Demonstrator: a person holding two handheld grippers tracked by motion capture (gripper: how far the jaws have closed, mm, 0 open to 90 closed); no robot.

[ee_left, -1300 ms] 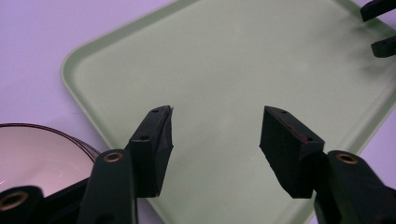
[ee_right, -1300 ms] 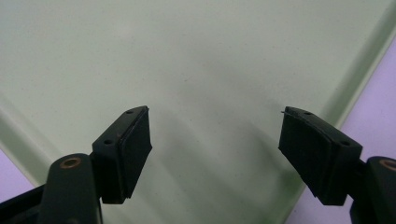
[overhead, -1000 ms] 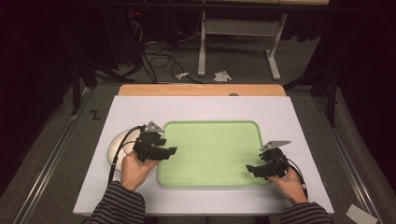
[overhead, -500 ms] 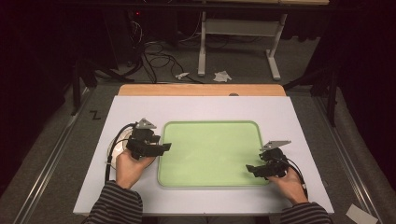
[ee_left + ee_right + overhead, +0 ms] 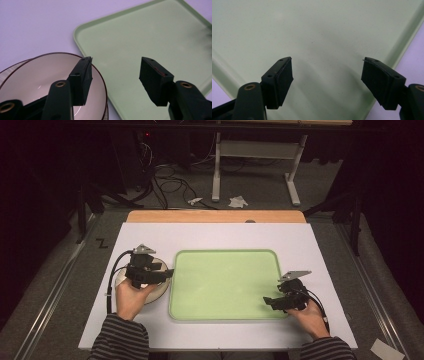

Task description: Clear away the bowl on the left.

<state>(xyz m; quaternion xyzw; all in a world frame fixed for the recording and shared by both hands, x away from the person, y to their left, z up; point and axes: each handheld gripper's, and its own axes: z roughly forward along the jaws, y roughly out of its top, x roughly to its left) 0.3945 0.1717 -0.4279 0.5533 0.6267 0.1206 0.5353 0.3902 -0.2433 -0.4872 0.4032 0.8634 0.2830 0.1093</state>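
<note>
Between the spread jaws of the left tool [image 5: 115, 75], which grip nothing, lies the gap where a stack of shallow white plates [image 5: 50, 80] with dark red rims meets the near-left corner of a pale green tray [image 5: 155, 35]; one jaw hangs over the top plate's bowl, the other over the tray floor, and whether either touches anything cannot be told. Seen from the high view, the same left tool [image 5: 159, 274] sits above the plates [image 5: 156, 292], which rest on the white surface [image 5: 220, 235] just beside the tray's left edge, its cable looping back along the person's left hand [image 5: 131, 299]. Across the tray [image 5: 225, 280], well apart from the plates, the right tool [image 5: 270, 302] hovers low over the near-right corner, jaws likewise wide and holding nothing; its own view shows the right tool [image 5: 327, 72] above bare green tray floor [image 5: 317, 30] with the raised rim close behind. The likely risk: jaws straddling the rim rather than closing squarely on it could pinch the thin edge, skid off the glazed lip or lift two plates at once, and a tilted plate could knock the tray's rim. Both forearms, in striped sleeves, enter from the person's side, the left hand wrapped around its tool and angled toward the tray, the right hand [image 5: 309, 317] low and turned inward.
</note>
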